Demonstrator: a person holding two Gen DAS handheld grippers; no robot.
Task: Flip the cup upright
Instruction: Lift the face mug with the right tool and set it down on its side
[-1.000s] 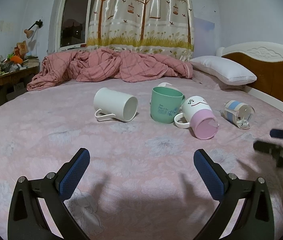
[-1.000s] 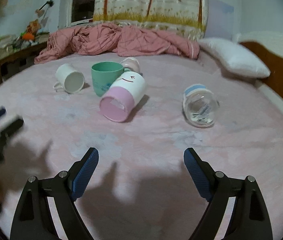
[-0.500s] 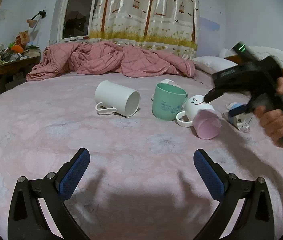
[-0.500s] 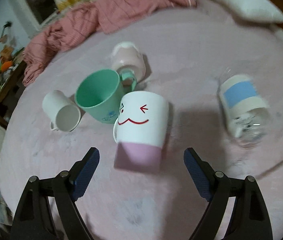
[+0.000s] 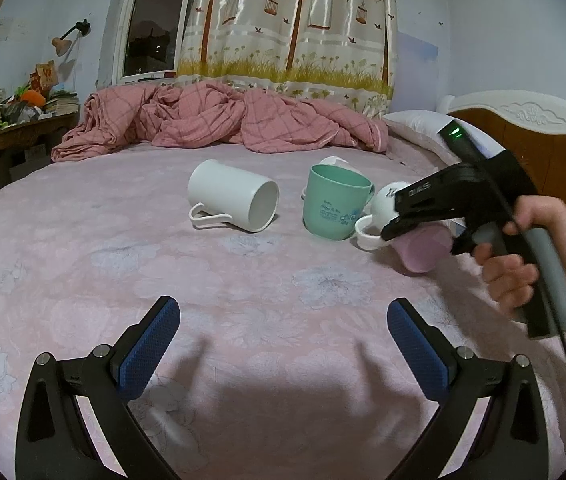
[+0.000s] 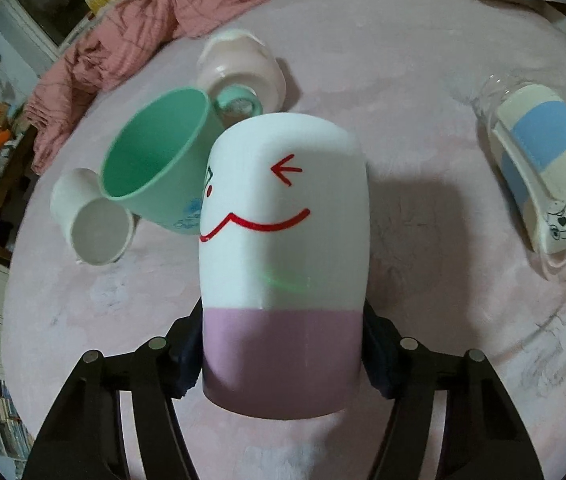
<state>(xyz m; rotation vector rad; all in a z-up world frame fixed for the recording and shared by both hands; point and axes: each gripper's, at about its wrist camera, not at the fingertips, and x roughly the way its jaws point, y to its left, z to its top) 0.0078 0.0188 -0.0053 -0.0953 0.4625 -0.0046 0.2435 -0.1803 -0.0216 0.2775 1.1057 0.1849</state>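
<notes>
A white and pink mug with a red winking face point(image 6: 283, 240) lies on its side on the pink bed, mouth toward the right wrist camera. My right gripper point(image 6: 283, 360) straddles its pink rim end, one pad against each side. In the left wrist view the right gripper point(image 5: 415, 216) reaches over the same mug point(image 5: 423, 248), whose handle points left. My left gripper point(image 5: 283, 340) is open and empty, low over the bedspread in front of the cups.
A plain white mug point(image 5: 235, 200) lies on its side at the left. A green cup point(image 5: 335, 204) stands upright beside the face mug. A pale pink cup point(image 6: 239, 68) lies behind it. A clear cup with a blue band point(image 6: 543, 164) lies right. A rumpled pink quilt point(image 5: 223, 120) lies behind.
My right gripper has moved down and forward onto the face mug and closed around its pink end. The left gripper has stayed open in place.
</notes>
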